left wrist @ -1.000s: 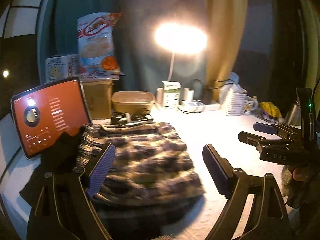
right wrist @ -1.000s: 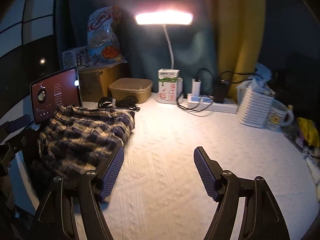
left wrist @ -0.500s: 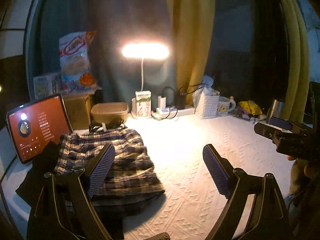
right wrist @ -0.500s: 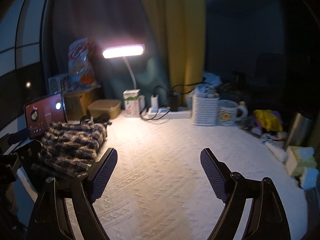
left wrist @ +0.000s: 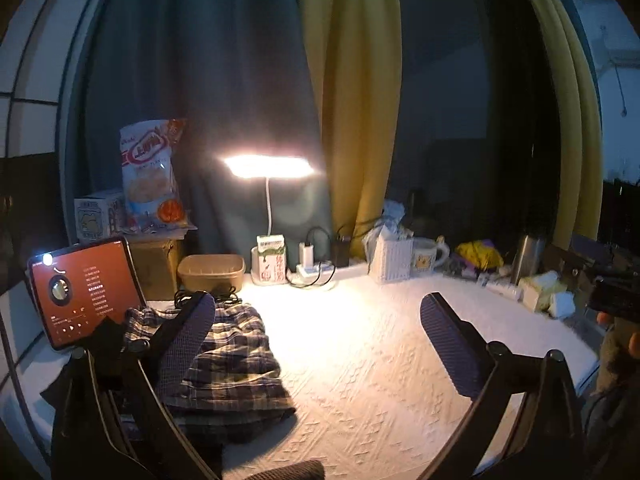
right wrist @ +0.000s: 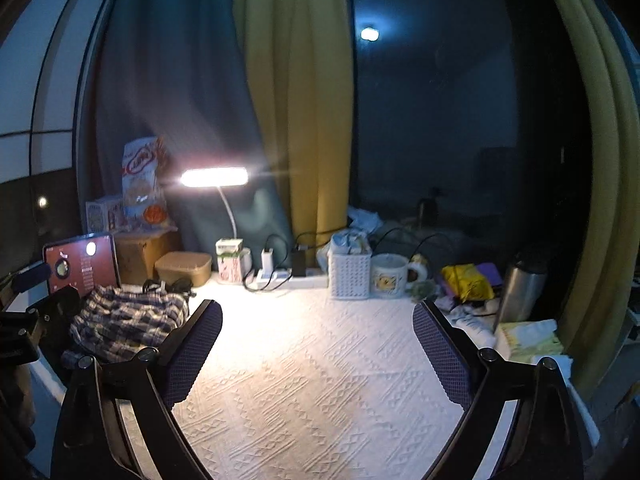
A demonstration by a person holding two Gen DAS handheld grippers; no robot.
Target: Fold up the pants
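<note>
A home room at night — curtains (right wrist: 296,92), a lit desk lamp (left wrist: 267,167), mug (right wrist: 390,276), snack bag (left wrist: 150,172), tablet (left wrist: 82,288).

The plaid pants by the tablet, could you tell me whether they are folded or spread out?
Folded: the plaid pants lie as a compact, layered bundle.

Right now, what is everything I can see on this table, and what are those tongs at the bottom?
Plaid pants: one, blue and white, folded at the table's left side.
Tablet: one, red screen lit, propped left of the pants.
Desk lamp: one, white, lit, at the back.
Snack bag: one, white and orange, on the cardboard box.
Food container: one, tan, behind the pants.
Carton: one, white, under the lamp.
White basket: one, back centre.
Mug: one, white, right of the basket.
Steel flask: one, silver, right.
Tablecloth: one, white, textured.
Left tongs: black, open, empty.
Right tongs: black, open, empty.
</note>
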